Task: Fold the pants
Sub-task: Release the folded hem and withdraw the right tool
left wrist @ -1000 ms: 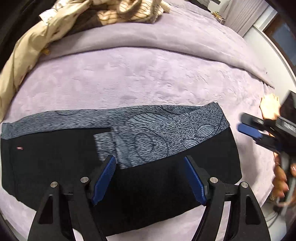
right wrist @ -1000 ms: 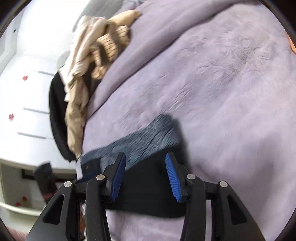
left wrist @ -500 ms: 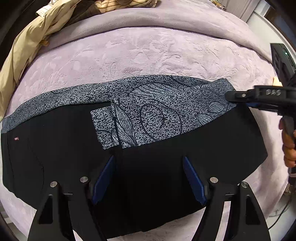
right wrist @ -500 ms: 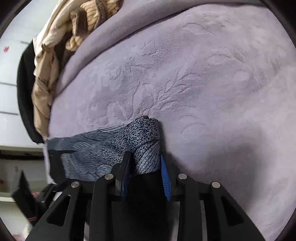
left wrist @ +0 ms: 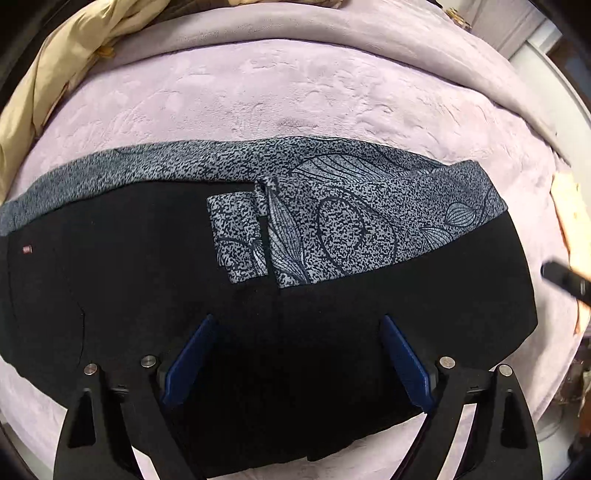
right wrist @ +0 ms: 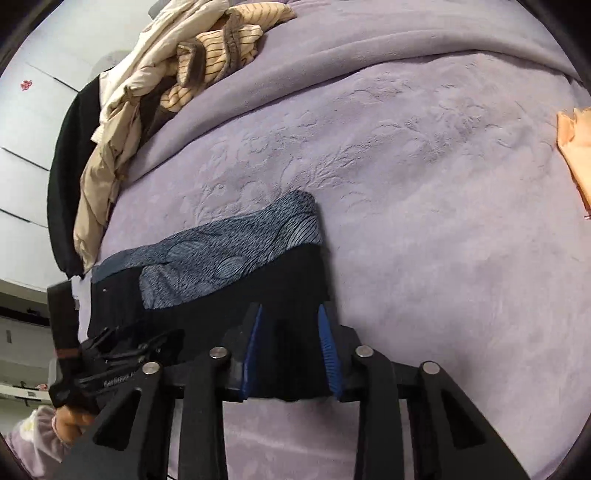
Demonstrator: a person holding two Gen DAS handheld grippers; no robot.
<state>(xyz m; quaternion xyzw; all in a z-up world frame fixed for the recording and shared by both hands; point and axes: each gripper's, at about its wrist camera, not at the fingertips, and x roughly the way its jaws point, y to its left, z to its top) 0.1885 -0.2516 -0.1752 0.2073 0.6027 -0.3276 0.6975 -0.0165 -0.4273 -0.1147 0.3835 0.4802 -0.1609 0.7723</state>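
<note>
The pants (left wrist: 147, 280) lie folded flat on the lilac bedspread (left wrist: 295, 92): black cloth with a grey leaf-patterned band (left wrist: 351, 206) along the far side. My left gripper (left wrist: 297, 325) hovers over the black middle of the near edge, its jaws opening wide and empty. In the right wrist view, the right end of the pants (right wrist: 288, 273) shows between the closing jaws of my right gripper (right wrist: 290, 314). The left wrist view shows the right gripper (left wrist: 565, 282) just off the pants' right edge, with that end flat and untouched. A hand (right wrist: 70, 421) holds the left gripper (right wrist: 110, 354).
A heap of beige and striped clothes (right wrist: 207, 48) lies at the bed's far left, also seen as beige cloth (left wrist: 55, 74). An orange cloth (right wrist: 576, 147) lies at the bed's right edge. A rolled blanket fold (left wrist: 332, 33) runs along the back.
My left gripper has sunk closer to the pants and its jaws have widened. My right gripper has left the patterned right corner, slid off to the right, and narrowed.
</note>
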